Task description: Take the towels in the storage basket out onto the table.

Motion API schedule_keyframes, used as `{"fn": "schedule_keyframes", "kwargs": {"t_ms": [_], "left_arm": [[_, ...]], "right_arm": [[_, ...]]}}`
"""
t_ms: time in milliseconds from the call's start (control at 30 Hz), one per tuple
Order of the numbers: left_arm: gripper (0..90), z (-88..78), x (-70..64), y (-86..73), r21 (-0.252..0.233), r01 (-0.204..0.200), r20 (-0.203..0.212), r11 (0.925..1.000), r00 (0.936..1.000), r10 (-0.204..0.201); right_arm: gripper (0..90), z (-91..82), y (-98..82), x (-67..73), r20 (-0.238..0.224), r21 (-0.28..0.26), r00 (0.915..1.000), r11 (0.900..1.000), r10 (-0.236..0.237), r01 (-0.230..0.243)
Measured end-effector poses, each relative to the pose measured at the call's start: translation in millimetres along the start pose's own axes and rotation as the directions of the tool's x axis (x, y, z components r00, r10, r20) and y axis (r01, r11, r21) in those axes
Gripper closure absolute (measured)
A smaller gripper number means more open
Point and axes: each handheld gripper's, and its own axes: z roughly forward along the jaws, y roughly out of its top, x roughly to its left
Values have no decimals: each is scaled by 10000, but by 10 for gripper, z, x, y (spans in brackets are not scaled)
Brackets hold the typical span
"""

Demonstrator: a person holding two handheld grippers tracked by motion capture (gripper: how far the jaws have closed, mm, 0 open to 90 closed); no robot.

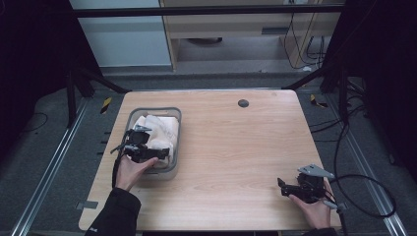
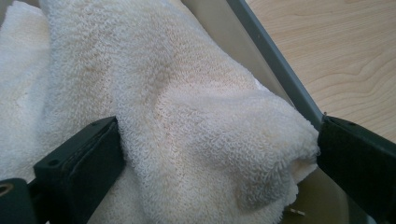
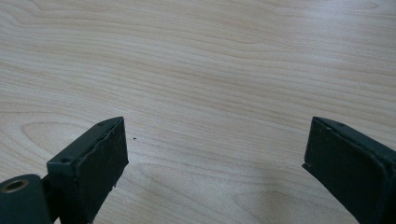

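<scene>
— Where's your left tool?

— My left gripper [image 1: 139, 147] is down in the grey basket [image 1: 177, 129] at the table's left. Its jaws stand wide, one on each side of a bulging fold of the cream towel [image 2: 196, 126]. Both pads touch the terry, but I judge they haven't squeezed yet; nothing is truly held.

— And the other?

— My right gripper [image 3: 215, 154] rests low near the front right corner of the wooden table [image 1: 231, 147], jaws spread wide, empty, bare wood between them.

— What worries you?

— The right-hand jaw in the left gripper view sits just beside the basket's rim [image 2: 275, 60]. If I close now, it could catch the rim with the cloth, and a lift would drag the whole basket. The fold is also thick and loose; a shallow pinch might slide off.

— Room to move?

— Plenty. The middle of the table is open, with a small dark disc [image 1: 243, 103] near the far edge. The basket walls are the tight spot.
</scene>
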Motion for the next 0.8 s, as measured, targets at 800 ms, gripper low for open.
{"fn": "schedule_keyframes", "kwargs": {"t_ms": [800], "left_arm": [[239,174,-18,-94,1113,119,-321,9937,9994,-83]], "right_arm": [[53,16,-3,7,-20,169,10000,9998,-67,67]]}}
